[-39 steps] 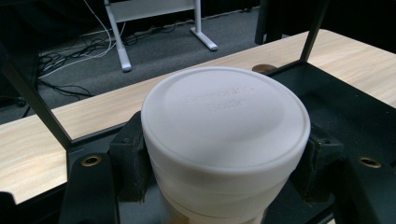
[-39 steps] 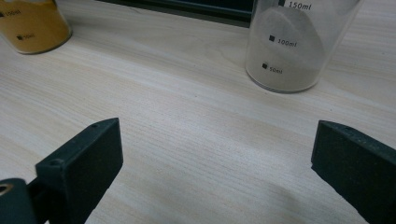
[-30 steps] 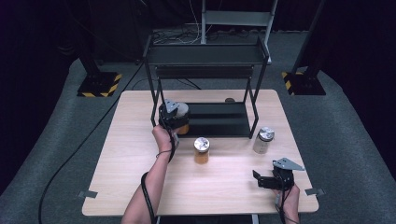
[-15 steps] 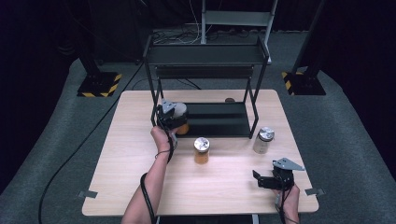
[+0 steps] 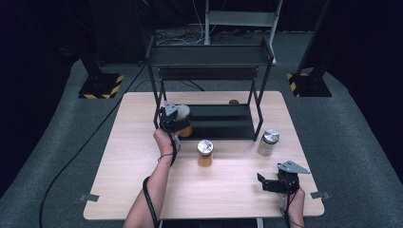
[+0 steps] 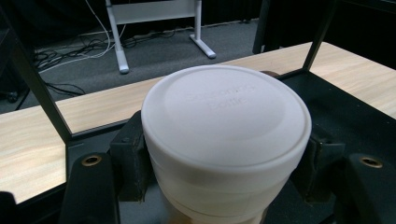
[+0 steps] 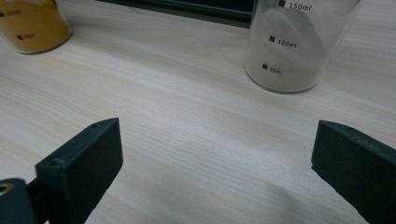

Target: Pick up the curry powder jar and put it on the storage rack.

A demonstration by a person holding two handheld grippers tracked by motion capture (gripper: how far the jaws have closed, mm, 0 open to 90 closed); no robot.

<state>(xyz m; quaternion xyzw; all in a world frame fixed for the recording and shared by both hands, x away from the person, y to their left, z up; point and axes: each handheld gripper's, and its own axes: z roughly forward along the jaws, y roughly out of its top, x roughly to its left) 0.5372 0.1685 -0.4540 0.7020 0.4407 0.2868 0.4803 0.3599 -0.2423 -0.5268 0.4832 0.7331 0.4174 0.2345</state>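
Note:
My left gripper (image 5: 177, 121) is shut on a white-lidded jar (image 5: 183, 114) with orange contents, at the left end of the black rack's lower shelf (image 5: 223, 122). In the left gripper view the white lid (image 6: 226, 116) sits between both jaws, over the shelf's edge. A second orange jar (image 5: 205, 153) with a silver lid stands on the table in front of the rack. A jar of pale powder (image 5: 268, 142) stands at the right. My right gripper (image 5: 270, 184) rests open near the table's front right; in its view the pale jar (image 7: 299, 44) is ahead to the right and the orange jar (image 7: 32, 23) to the left.
The black two-tier rack (image 5: 209, 56) stands at the back of the wooden table (image 5: 142, 190), with thin uprights on both sides. A small dark round thing (image 5: 233, 101) lies behind the shelf. Cables trail from both grippers.
My left gripper with the white-lidded jar has shifted slightly towards the rack's shelf. The right gripper has stayed put.

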